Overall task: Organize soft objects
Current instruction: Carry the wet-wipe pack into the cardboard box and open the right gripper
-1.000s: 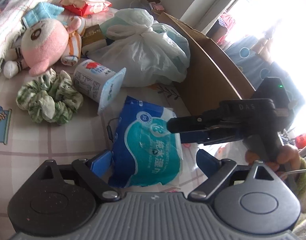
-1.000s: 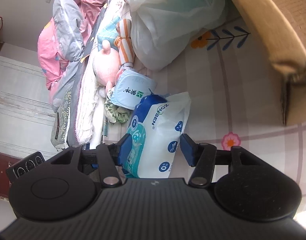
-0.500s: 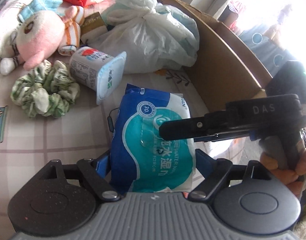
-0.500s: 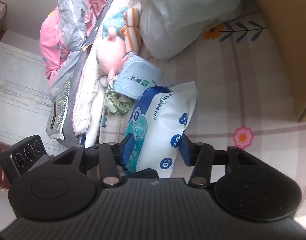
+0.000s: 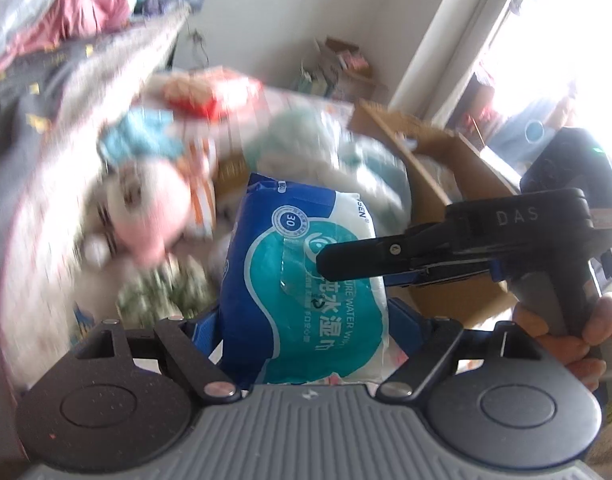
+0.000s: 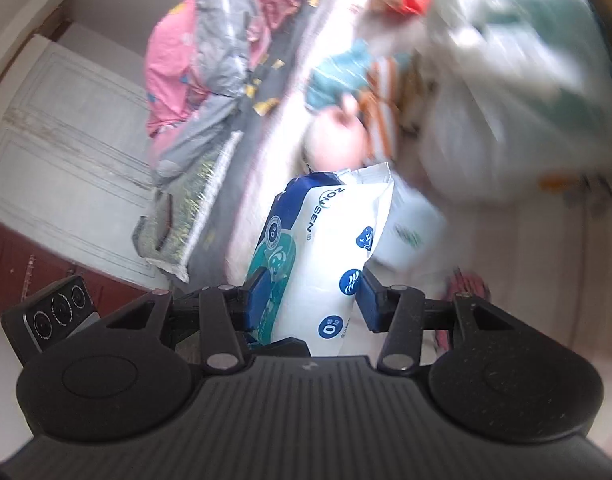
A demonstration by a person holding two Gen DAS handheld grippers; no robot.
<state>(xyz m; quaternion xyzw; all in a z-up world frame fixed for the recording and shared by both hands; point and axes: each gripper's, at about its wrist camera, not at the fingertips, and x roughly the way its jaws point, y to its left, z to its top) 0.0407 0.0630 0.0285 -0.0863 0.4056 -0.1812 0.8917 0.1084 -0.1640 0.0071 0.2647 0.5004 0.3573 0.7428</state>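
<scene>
White wall [image 5: 265, 32], bright window [image 5: 566, 40], panelled door [image 6: 65, 160]

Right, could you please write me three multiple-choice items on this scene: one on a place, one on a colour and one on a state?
1. In the left wrist view, where is the cardboard box relative to the wet wipes pack?
A. left of it
B. right of it
C. underneath it

2. What colours is the front of the pack?
A. red and yellow
B. black and grey
C. blue and teal

3. What state is the pack in?
A. lying untouched
B. clamped by both the left gripper and the right gripper
C. inside the box

Answers:
1. B: the box's brown wall stands right of the pack.
2. C: a teal panel sits on a blue wrapper.
3. B: both grippers' jaws have just been closing with the pack between them, and their blue pads press its sides.
</scene>
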